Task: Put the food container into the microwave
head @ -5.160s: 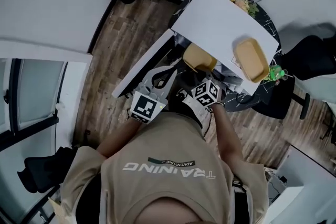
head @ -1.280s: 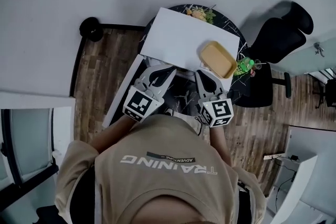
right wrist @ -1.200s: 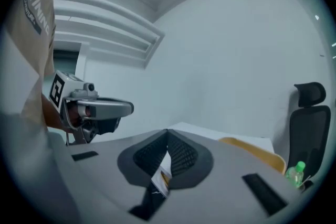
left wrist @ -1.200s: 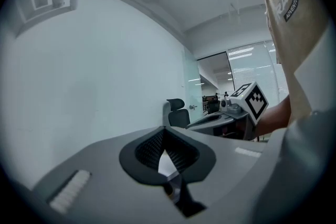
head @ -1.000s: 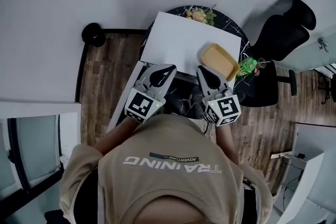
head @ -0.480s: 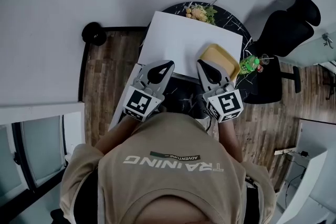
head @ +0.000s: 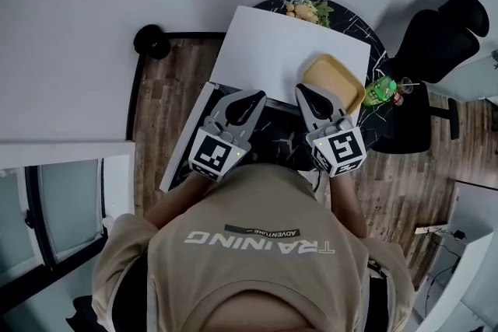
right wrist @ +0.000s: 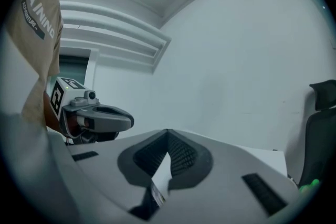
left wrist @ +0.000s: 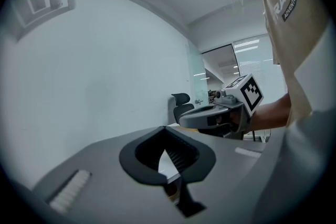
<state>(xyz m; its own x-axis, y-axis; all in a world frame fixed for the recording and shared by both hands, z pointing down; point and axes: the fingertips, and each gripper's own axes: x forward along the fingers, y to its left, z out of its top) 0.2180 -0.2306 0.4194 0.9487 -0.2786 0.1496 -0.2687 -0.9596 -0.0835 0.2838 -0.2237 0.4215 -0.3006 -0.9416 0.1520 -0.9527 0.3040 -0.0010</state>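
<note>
The white microwave [head: 284,50] stands on a round dark table, seen from above. Its door [head: 185,142] hangs open to the left. A yellow food container [head: 334,82] lies on the microwave's top at the right. The inside of the microwave is hidden. My left gripper [head: 250,98] and right gripper [head: 306,92] are held side by side in front of the opening, both shut and empty. In the left gripper view the jaws [left wrist: 166,136] meet at their tips, with the right gripper [left wrist: 220,115] beside them. The right gripper's tips [right wrist: 167,139] also meet.
A green bottle [head: 380,90] and a bunch of flowers [head: 308,10] stand on the black marble table [head: 379,43]. A black office chair [head: 436,35] is at the right. A round black object [head: 152,41] sits on the wooden floor by the white wall.
The yellow container seen at the microwave opening 5.2 s ago is out of sight. Both grippers have come level, side by side, and have stayed shut over the last second.
</note>
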